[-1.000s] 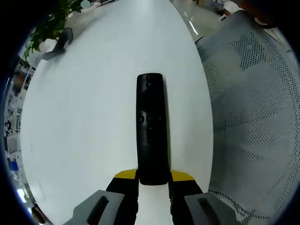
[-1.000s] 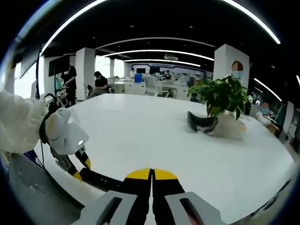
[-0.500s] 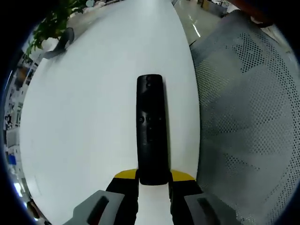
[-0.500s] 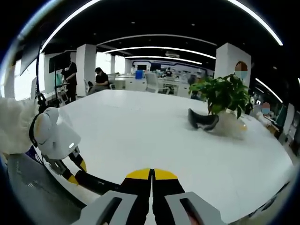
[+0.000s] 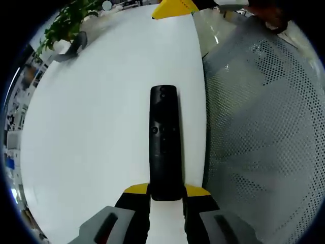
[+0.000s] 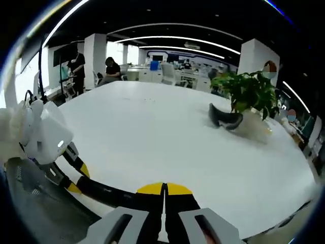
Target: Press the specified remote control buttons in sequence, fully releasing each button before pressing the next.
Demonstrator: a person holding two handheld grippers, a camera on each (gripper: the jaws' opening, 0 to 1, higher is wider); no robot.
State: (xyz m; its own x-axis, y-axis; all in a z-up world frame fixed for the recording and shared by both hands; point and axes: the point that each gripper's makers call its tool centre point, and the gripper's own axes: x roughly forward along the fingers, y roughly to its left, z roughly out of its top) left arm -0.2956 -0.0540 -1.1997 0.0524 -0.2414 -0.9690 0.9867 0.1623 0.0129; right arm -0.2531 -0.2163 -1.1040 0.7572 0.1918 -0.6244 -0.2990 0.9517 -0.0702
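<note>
1. My left gripper (image 5: 166, 195) had its jaws clamped on the near end of the black remote control (image 5: 164, 142), one jaw on each long side, so the remote stuck straight out ahead of the camera with its button face up and readable.
2. My right gripper (image 6: 163, 203) had its jaws closed flat against each other, holding nothing; I judged that closed tip was what I meant to press with.
3. In the right gripper view, the remote (image 6: 106, 192) ran just in front of that closed tip, with the left gripper (image 6: 48, 140) holding it at the far left.
4. In the left gripper view, a yellow tip of the right gripper (image 5: 175, 7) showed at the top edge, well apart from the remote's buttons.
5. As far as I could judge, the holding step was done, but nothing was touching a button, and I could not tell whether any press in the sequence had been made.
6. The remote hung above the white table (image 5: 101, 127), near its edge, beside a grey mesh chair (image 5: 264, 132); a potted plant (image 6: 249, 91) stood far across the table.
</note>
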